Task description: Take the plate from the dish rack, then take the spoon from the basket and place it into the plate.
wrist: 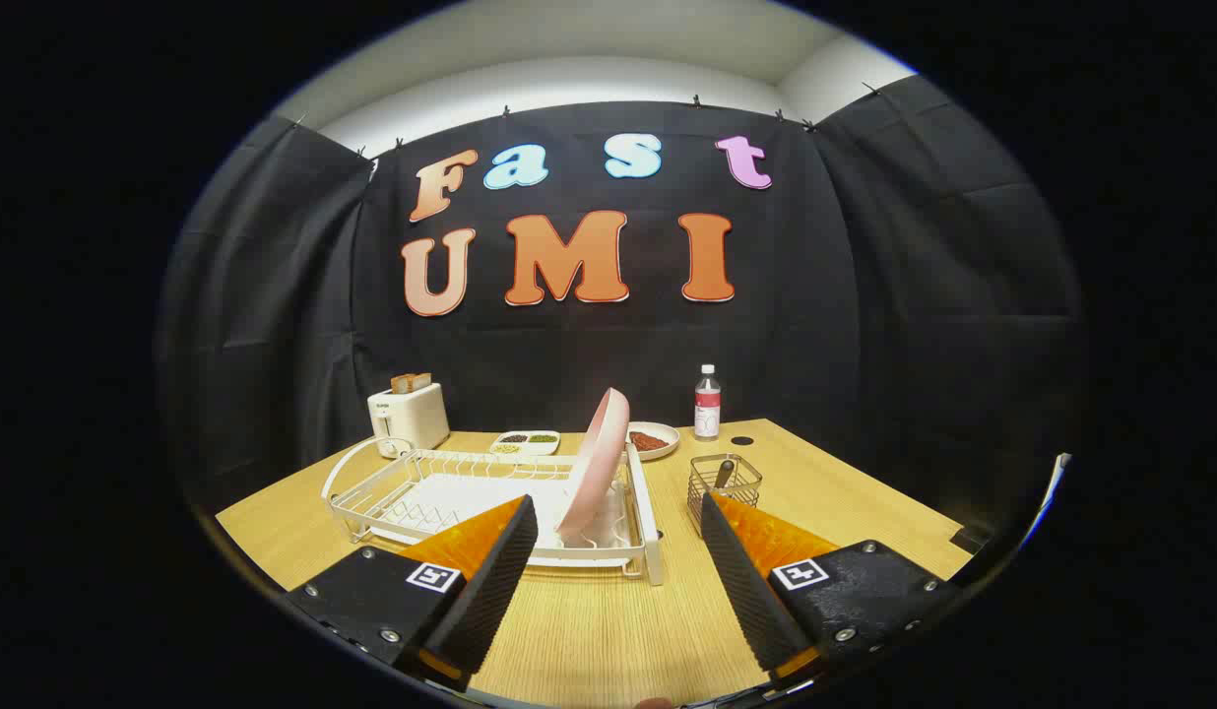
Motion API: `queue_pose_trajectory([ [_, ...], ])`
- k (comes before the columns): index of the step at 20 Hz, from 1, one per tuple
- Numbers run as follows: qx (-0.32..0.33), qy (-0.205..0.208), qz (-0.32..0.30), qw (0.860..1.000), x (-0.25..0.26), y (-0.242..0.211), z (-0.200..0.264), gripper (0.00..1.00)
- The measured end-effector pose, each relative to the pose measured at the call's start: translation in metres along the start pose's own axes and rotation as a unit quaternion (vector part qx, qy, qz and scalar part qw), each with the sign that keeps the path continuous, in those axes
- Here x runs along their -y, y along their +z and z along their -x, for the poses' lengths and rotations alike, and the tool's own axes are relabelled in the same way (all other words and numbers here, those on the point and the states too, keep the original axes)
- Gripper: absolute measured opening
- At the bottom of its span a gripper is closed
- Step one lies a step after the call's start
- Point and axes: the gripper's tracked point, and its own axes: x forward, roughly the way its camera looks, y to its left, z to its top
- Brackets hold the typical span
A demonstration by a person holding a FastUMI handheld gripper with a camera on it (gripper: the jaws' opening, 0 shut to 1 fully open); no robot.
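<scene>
Gripper [618, 527] wide open, empty, above the wood table's [589, 630] near edge.
Pink plate [594, 468] upright in white dish rack [480, 497] mid-table, just ahead of fingers; spoon [724, 475] in wire basket [724, 487] beside rack; toaster [409, 414], bottle [707, 402] along far edge.

1. A wooden desk [589, 630] is seen beneath and beyond the open jaws.
2. A white dish rack [441, 497] is set just ahead of the jaws.
3. A wire basket [724, 484] stands beside the rack.
4. Further beyond are placed a toaster [409, 416], a divided dish [526, 442], a bowl [654, 439] and a bottle [707, 402].
</scene>
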Motion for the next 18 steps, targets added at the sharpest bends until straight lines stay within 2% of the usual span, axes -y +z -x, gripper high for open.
queue_pose_trajectory([
  [18, -0.007, -0.005, 0.003, 1.0, 0.0101, -0.0081, 0.0035, 0.99],
])
